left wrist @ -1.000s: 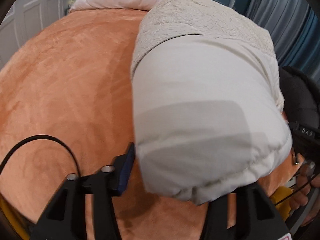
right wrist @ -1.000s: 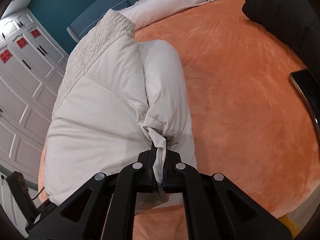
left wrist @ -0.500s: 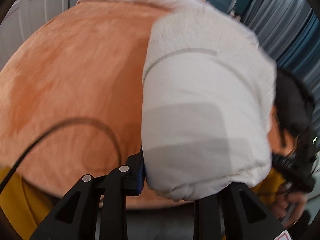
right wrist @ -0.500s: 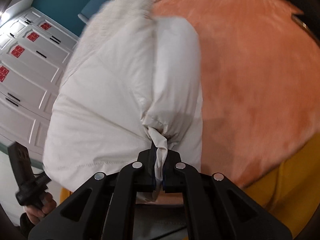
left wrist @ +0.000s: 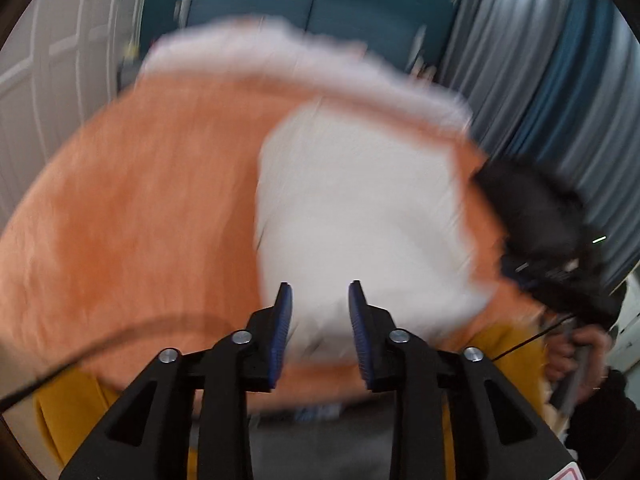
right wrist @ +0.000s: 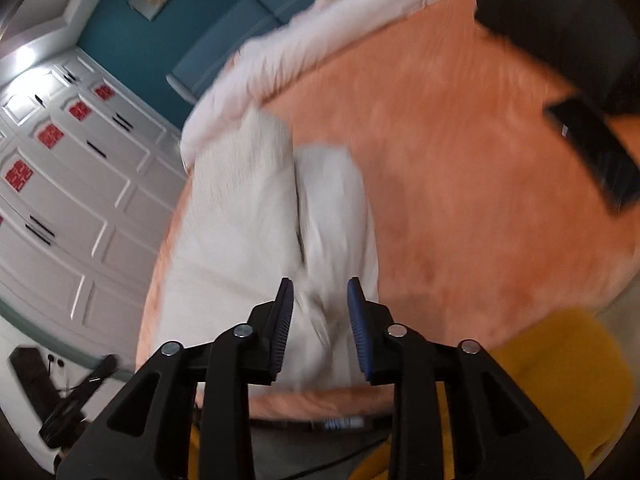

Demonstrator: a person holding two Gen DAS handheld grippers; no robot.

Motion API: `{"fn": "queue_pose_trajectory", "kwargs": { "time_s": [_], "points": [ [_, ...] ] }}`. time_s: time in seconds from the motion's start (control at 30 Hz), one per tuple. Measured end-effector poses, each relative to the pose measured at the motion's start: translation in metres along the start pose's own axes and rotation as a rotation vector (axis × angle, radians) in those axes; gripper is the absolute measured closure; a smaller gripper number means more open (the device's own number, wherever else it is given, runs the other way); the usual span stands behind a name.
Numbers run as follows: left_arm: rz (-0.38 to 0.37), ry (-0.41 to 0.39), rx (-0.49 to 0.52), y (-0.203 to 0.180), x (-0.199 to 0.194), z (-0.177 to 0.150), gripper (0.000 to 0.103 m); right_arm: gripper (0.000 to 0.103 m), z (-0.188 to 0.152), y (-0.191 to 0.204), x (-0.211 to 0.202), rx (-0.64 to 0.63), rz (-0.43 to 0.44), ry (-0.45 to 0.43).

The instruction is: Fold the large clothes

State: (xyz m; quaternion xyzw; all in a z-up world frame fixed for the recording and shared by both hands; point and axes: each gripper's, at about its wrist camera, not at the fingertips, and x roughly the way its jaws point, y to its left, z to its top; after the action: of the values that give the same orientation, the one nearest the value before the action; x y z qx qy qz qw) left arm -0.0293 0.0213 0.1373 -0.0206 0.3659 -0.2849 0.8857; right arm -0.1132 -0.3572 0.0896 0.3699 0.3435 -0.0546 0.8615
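Observation:
A white padded garment [left wrist: 360, 208] lies folded lengthwise on the orange bed cover [left wrist: 140, 220]. It also shows in the right wrist view [right wrist: 256, 240], with its folded-over sleeve part [right wrist: 332, 200] on top. My left gripper [left wrist: 320, 300] is open and empty, above the garment's near end. My right gripper [right wrist: 320, 296] is open and empty, above the near end of the sleeve part. Both views are motion-blurred.
A black garment [right wrist: 560, 28] lies at the far right of the bed and shows in the left wrist view [left wrist: 536, 208]. A dark phone [right wrist: 592, 148] lies near it. White bedding [right wrist: 320, 32] lies along the head of the bed. Yellow bed side [right wrist: 560, 380] is below.
Both grippers have let go of the white garment and pulled back and up from it. The left jaws narrowed from wide open; the right jaws opened.

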Motion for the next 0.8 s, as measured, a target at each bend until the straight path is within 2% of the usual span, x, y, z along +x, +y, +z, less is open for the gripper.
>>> {"fn": "queue_pose_trajectory", "kwargs": {
  "time_s": [0.03, 0.1, 0.13, 0.17, 0.27, 0.3, 0.37, 0.43, 0.47, 0.5, 0.53, 0.57, 0.63, 0.67, 0.73, 0.8],
  "points": [
    [-0.003, -0.045, 0.009, -0.005, -0.010, 0.007, 0.056, 0.062, 0.011, 0.006, -0.001, -0.009, 0.006, -0.017],
    [-0.018, -0.161, 0.010, -0.017, -0.022, 0.037, 0.048, 0.043, 0.032, 0.024, 0.007, -0.022, 0.034, -0.051],
    [-0.032, -0.180, 0.002, -0.020, -0.022, 0.046, 0.044, 0.041, 0.047, 0.028, 0.010, -0.023, 0.052, -0.061],
    [-0.057, -0.202, -0.016, -0.023, -0.016, 0.062, 0.041, 0.039, 0.059, 0.034, 0.019, -0.012, 0.059, -0.068],
    [-0.041, -0.212, -0.056, -0.031, 0.018, 0.098, 0.039, 0.039, 0.086, 0.047, 0.054, 0.064, 0.094, -0.081],
    [-0.009, -0.204, -0.057, -0.034, 0.032, 0.107, 0.039, 0.039, 0.093, 0.050, 0.066, 0.095, 0.105, -0.072],
    [0.036, -0.171, -0.057, -0.038, 0.064, 0.124, 0.039, 0.040, 0.104, 0.053, 0.106, 0.183, 0.085, 0.004],
    [0.048, -0.130, -0.071, -0.045, 0.088, 0.136, 0.039, 0.067, 0.101, 0.046, 0.133, 0.257, 0.064, 0.085],
    [0.050, -0.126, -0.074, -0.043, 0.093, 0.138, 0.039, 0.079, 0.102, 0.046, 0.138, 0.274, 0.083, 0.103],
    [0.069, -0.119, -0.074, -0.044, 0.099, 0.141, 0.039, 0.086, 0.104, 0.049, 0.131, 0.267, 0.127, 0.074],
    [0.069, -0.117, -0.069, -0.041, 0.100, 0.144, 0.039, 0.087, 0.109, 0.056, 0.113, 0.214, 0.203, 0.002],
    [0.065, -0.118, -0.058, -0.042, 0.105, 0.145, 0.039, 0.089, 0.109, 0.062, 0.100, 0.153, 0.218, -0.048],
    [0.077, -0.104, -0.037, -0.042, 0.117, 0.146, 0.039, 0.091, 0.107, 0.063, 0.084, 0.082, 0.189, -0.119],
    [0.085, -0.080, -0.030, -0.042, 0.132, 0.144, 0.039, 0.091, 0.104, 0.050, 0.090, 0.100, 0.158, -0.115],
    [0.085, -0.021, -0.036, -0.041, 0.158, 0.137, 0.039, 0.092, 0.095, 0.015, 0.119, 0.181, 0.096, -0.043],
    [0.105, 0.065, -0.037, -0.038, 0.194, 0.124, 0.041, 0.092, 0.083, -0.005, 0.138, 0.218, 0.060, -0.014]
  ]
}}
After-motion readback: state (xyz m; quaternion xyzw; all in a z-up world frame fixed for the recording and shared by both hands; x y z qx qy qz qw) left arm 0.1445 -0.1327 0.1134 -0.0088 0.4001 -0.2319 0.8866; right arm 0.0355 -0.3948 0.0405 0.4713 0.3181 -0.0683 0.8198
